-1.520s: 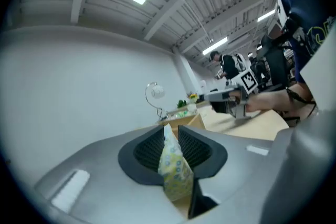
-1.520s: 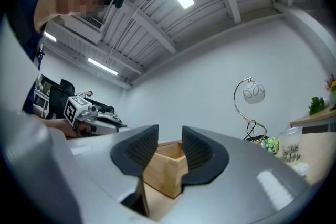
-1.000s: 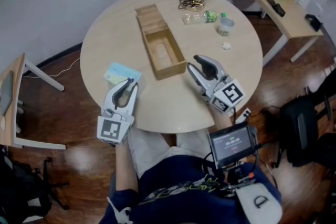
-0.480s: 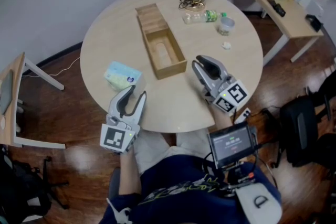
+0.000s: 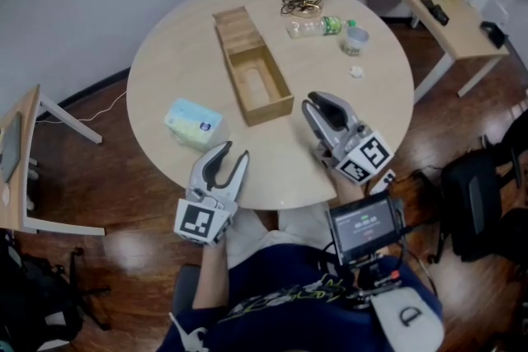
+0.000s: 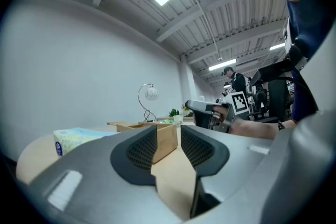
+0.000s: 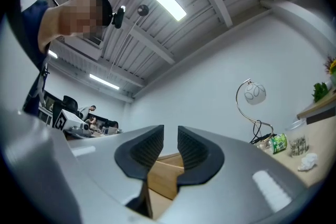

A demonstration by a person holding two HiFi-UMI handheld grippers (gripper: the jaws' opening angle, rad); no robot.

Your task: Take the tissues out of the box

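Item 1, tissue pack (image 5: 192, 120): on the table (image 5: 272, 165), left of the empty wooden box (image 5: 270, 110). We judge it light, soft, crushable; pinch across its short sides. Left gripper (image 5: 228, 151): jaws slightly apart, empty. Right gripper (image 5: 318, 101): jaws closing, nothing between.

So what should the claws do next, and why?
Probably just rest both claws near the table edge; the job looks done. The tissue pack lies on the table beside the wooden box, which looks empty. The left claw is open and holds nothing; the right claw is closing on nothing.
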